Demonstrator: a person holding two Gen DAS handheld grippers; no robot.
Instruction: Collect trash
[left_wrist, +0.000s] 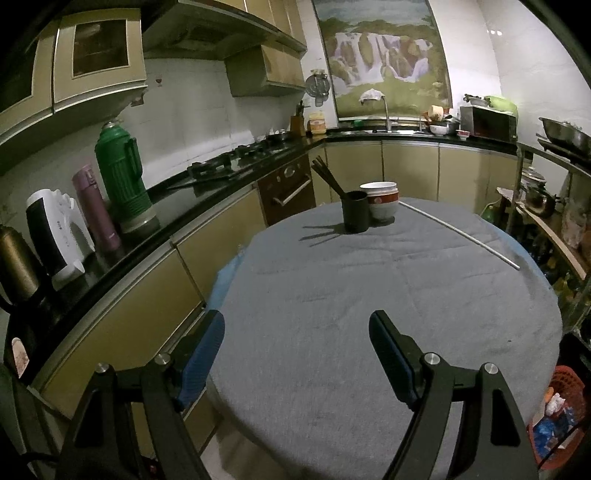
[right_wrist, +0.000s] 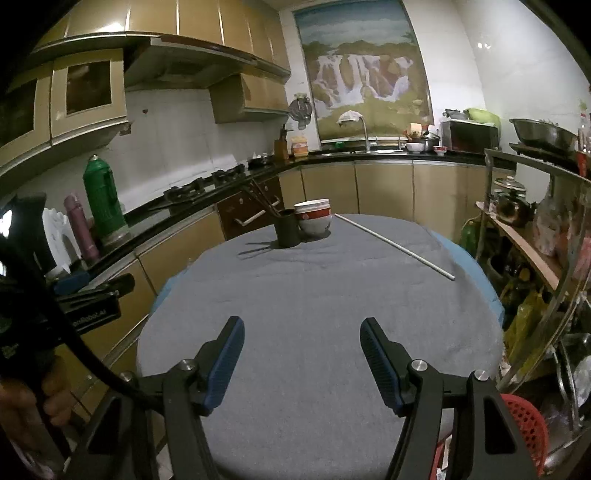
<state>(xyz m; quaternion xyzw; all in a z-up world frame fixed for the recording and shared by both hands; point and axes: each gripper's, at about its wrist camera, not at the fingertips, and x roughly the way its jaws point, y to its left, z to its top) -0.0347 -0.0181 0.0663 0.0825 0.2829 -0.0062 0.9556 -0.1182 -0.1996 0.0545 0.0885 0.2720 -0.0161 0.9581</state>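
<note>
While both grippers hover over the near edge of the table (left_wrist: 369, 295), neither holds anything: left gripper (left_wrist: 297, 334) has its jaws wide apart, right gripper (right_wrist: 302, 341) stands about half open, only grey cloth between the pads.

No loose trash visible on the tabletop. Only trash in sight sits in the red basket (left_wrist: 565, 384) on the floor at the near right, beside the table: crumpled wrappers, white and blue, contents partly hidden.

Handling, my read: wrappers are light, soft, crushable, probably slick film. Pinch at a fold, not a flat face. Basket is stiff perforated plastic; take it by the rim if it needs moving.

Table: round, covered in a soft, grey, slightly wrinkled towel-like cloth (right_wrist: 314, 295), so thin things may sink into the nap. Far side: black cylindrical cup (left_wrist: 355, 212) with dark chopsticks, touching stacked white bowls (left_wrist: 380, 201) with red trim, ceramic by the look, fragile. Thin white rod (left_wrist: 461, 234) lies diagonally at the far right; rigid, may roll. Cannot tell whether it counts as trash.
</note>
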